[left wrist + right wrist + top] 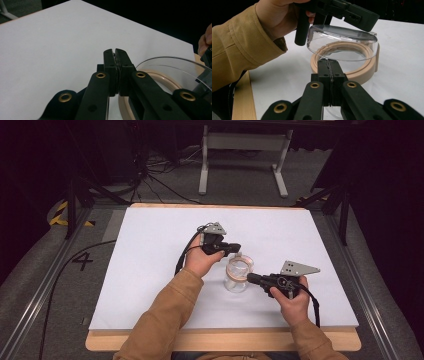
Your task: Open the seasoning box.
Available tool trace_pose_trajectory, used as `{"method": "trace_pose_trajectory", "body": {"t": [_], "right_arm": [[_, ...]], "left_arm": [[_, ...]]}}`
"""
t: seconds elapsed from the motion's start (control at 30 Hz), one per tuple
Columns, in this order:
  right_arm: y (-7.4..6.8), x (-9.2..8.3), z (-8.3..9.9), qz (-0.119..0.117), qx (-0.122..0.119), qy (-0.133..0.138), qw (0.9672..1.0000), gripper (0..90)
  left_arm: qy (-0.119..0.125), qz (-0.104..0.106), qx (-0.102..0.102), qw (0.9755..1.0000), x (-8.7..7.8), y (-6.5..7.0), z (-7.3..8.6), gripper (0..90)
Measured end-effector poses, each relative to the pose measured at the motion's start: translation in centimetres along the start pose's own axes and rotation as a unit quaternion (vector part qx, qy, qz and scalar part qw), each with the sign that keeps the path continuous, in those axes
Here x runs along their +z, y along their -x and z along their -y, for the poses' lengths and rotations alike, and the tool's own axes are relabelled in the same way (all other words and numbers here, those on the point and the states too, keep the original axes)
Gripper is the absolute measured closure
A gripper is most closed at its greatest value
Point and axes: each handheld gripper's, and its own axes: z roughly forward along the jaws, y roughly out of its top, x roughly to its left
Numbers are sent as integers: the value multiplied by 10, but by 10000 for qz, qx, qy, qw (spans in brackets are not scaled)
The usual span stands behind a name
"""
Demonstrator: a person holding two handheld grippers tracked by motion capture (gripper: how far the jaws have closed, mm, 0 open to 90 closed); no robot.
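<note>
Since that clear jar (pixel 236 280) looks light, rigid and slick, keep your right gripper (pixel 329 65) pinched on its tan rim (pixel 364 72), while your left gripper (pixel 115 53) sits closed, on what I can't tell.

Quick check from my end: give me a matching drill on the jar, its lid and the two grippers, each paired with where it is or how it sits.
Things:
1. clear lid
2. beige ring
3. left gripper
4. right gripper

States:
A. at the jar's near side, jaws together
B. tilted up, one edge raised
C. at the jar's far side
D. encircles the jar's mouth

Pairs: 1-B, 2-D, 3-C, 4-A
</note>
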Motion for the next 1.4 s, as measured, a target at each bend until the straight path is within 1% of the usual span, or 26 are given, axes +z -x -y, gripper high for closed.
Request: {"method": "trace_pose_trajectory", "body": {"t": [0.23,0.33,0.37,0.4,0.43,0.5,0.53,0.57,0.6,0.63,0.67,0.7,0.73,0.77,0.83,0.87,0.9,0.93,0.97,1.0,1.07,1.2,1.27,1.33,1.37,1.4], "right_arm": [[1,-1,0,28,-26,-6,10000,900],[1,-1,0,41,-38,-21,10000,900],[1,-1,-1,42,-39,-30,10000,900],[1,-1,-1,42,-34,-44,10000,900],[1,-1,-1,48,-31,-47,10000,900],[2,-2,-3,41,-49,-46,10000,900],[2,-3,-4,43,-44,-17,10000,900],[2,-3,-4,43,-44,-17,10000,900],[3,-4,-7,39,-76,17,10000,900],[3,-4,-7,39,-76,17,10000,900],[4,-4,-10,25,-86,49,9999,900],[4,-3,-11,12,-90,62,9999,900],[5,-3,-12,-4,-89,61,9999,900],[5,-3,-12,-4,-89,61,9999,900],[7,-3,-15,-35,-98,85,9999,900],[9,-4,-18,-41,-137,114,9998,900],[9,-4,-18,-41,-137,114,9998,900],[11,-4,-21,-73,-122,156,9998,900],[11,-4,-21,-73,-122,156,9998,900],[13,-3,-23,-86,-149,181,9997,900],[15,-3,-27,-116,-146,212,9996,900],[22,2,-34,-193,-174,261,9993,900],[23,2,-35,-207,-192,254,9993,900],[25,4,-38,-217,-233,256,9992,900],[26,5,-40,-228,-230,277,9991,900],[28,6,-42,-249,-240,296,9990,900]], "left_arm": [[-13,-22,20,10000,0,0,0,871],[-40,-138,62,9999,-2,0,0,817],[-45,-147,69,9999,-3,0,-1,811],[-104,-161,85,9998,-5,0,-1,804],[-66,-195,90,9997,-7,0,-2,800],[-100,-223,106,9996,-10,1,-2,789],[-129,-286,130,9994,-17,3,-3,783],[-129,-286,130,9994,-17,3,-3,777],[-145,-355,163,9991,-24,5,-4,773],[-145,-355,163,9991,-24,5,-4,770],[-82,-372,131,9992,-29,5,-3,762],[-49,-364,59,9993,-37,6,-2,757],[-49,-364,59,9993,-37,6,-2,752],[-54,-373,54,9993,-41,5,-1,752],[-111,-413,-24,9991,-49,6,2,748],[-166,-437,-26,9989,-56,6,4,744],[-166,-437,-26,9989,-56,6,4,743],[-178,-497,-60,9986,-62,6,7,743],[-178,-497,-60,9986,-62,6,7,742],[-228,-516,-73,9984,-66,6,9,742],[-240,-550,-113,9981,-72,6,13,738],[-329,-659,-185,9971,-83,5,21,730],[-417,-685,-275,9964,-90,6,25,728],[-483,-759,-282,9955,-96,5,30,727],[-462,-812,-321,9951,-100,5,33,727],[-462,-812,-321,9951,-100,5,33,729]]}}
